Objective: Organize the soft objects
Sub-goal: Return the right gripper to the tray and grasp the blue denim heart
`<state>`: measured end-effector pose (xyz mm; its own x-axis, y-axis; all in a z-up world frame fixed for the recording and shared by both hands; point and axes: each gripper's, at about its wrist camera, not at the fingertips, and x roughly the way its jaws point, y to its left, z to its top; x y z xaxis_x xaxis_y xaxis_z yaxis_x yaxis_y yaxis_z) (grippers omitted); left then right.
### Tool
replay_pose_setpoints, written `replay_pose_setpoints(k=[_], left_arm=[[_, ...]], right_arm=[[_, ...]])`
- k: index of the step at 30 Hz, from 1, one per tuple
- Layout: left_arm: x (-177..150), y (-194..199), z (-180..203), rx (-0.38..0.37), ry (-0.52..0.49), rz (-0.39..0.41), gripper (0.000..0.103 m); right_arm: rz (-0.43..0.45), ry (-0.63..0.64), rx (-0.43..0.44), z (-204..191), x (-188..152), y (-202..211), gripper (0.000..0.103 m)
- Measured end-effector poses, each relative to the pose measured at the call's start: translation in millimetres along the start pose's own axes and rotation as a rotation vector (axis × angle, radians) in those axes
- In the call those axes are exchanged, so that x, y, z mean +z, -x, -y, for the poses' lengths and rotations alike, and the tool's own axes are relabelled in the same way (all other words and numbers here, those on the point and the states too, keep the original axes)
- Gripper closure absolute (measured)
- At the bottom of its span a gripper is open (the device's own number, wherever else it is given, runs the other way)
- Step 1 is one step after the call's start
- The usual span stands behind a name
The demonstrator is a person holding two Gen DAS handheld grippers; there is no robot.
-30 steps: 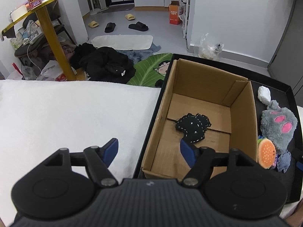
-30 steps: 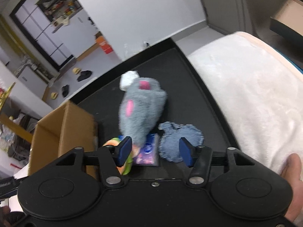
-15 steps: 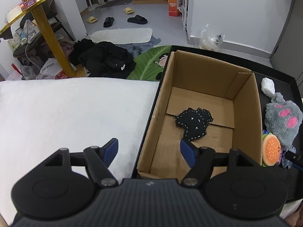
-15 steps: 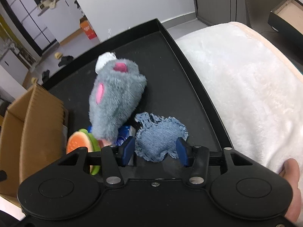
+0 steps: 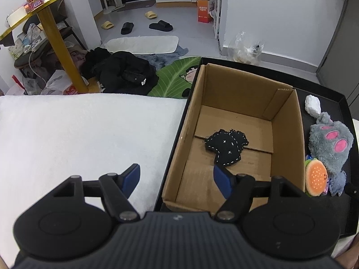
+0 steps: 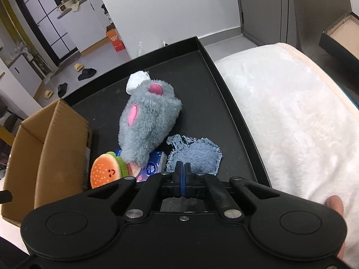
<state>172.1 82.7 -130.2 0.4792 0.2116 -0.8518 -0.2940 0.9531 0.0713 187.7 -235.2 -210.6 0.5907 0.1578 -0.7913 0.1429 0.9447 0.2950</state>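
A cardboard box (image 5: 285, 121) stands in a black tray (image 6: 202, 71) and holds a black stitched pad (image 5: 226, 146). Right of the box lie a grey plush paw (image 6: 148, 121), a burger plush (image 6: 105, 171), a tissue pack (image 6: 153, 165) and a blue denim pad (image 6: 197, 154). My right gripper (image 6: 182, 170) is shut, its fingertips pinched at the near edge of the denim pad. My left gripper (image 5: 176, 179) is open and empty, straddling the box's near left wall. The paw (image 5: 329, 143) and burger plush (image 5: 316, 177) also show in the left wrist view.
A white fluffy blanket (image 5: 78, 132) covers the surface left of the tray and also right of it (image 6: 298, 121). A white crumpled lump (image 5: 312, 104) lies at the tray's far side. Floor clutter and a yellow table (image 5: 53, 29) lie beyond.
My right gripper has closed from open to shut at the denim pad's near edge after moving down toward it. My left gripper has stayed open and drifted slightly left of the box.
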Motion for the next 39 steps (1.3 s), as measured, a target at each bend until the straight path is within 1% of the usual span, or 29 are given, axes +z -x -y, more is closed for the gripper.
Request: replay_pose_setpoints(k=[6,10,17,21,23,24,27,28,29,31,36,39], left_arm=[[-0.7,3.0,-3.7,-0.016,0.006,0.004,0.032],[-0.5,4.6,-5.9,-0.027,0.006,0.002,0.032],[-1.1,5.1,-10.8,-0.039,0.018,0.005,0.032],[-0.6,1.5,-13.0,-0.052,0.025,-0.004,0.032],[-0.5,-0.1,-14.0,-0.060,0.030,-0.008,0.032],[-0.8,-0.6,-14.5,-0.063,0.031,-0.009,0.032],[-1.2,-2.1,-15.7,-0.071,0.035,-0.011,0.032],[-1.4,-2.5,-15.8,-0.073,0.036,-0.011,0.032],[-1.2,-2.7,-16.5,-0.073,0.037,-0.011,0.032],[-1.3,-2.5,-16.6,-0.072,0.034,-0.008,0.032],[-2.8,-3.6,-10.1,-0.054,0.000,0.008,0.032],[-2.6,-4.6,-4.8,-0.048,-0.022,0.009,0.032]], right_arm=[[0.023,0.015,0.023,-3.5,3.7,17.3,0.103],[0.045,0.016,0.061,-6.5,7.5,28.3,0.103],[0.079,0.057,0.109,-20.1,14.1,41.5,0.103],[0.084,0.079,0.102,-26.0,16.1,42.7,0.103],[0.061,0.061,0.080,-21.9,16.1,37.7,0.102],[0.032,0.046,0.067,-18.8,16.9,31.8,0.100],[-0.015,-0.010,0.059,-8.9,15.4,18.1,0.083],[-0.019,-0.019,0.046,-7.4,14.3,14.6,0.072],[-0.021,-0.025,0.029,-6.1,13.4,11.2,0.064],[-0.022,-0.033,0.006,-4.8,12.9,4.9,0.058],[-0.048,-0.070,-0.012,-0.5,12.3,-10.2,0.056],[-0.052,-0.068,-0.042,1.1,12.8,-17.7,0.052]])
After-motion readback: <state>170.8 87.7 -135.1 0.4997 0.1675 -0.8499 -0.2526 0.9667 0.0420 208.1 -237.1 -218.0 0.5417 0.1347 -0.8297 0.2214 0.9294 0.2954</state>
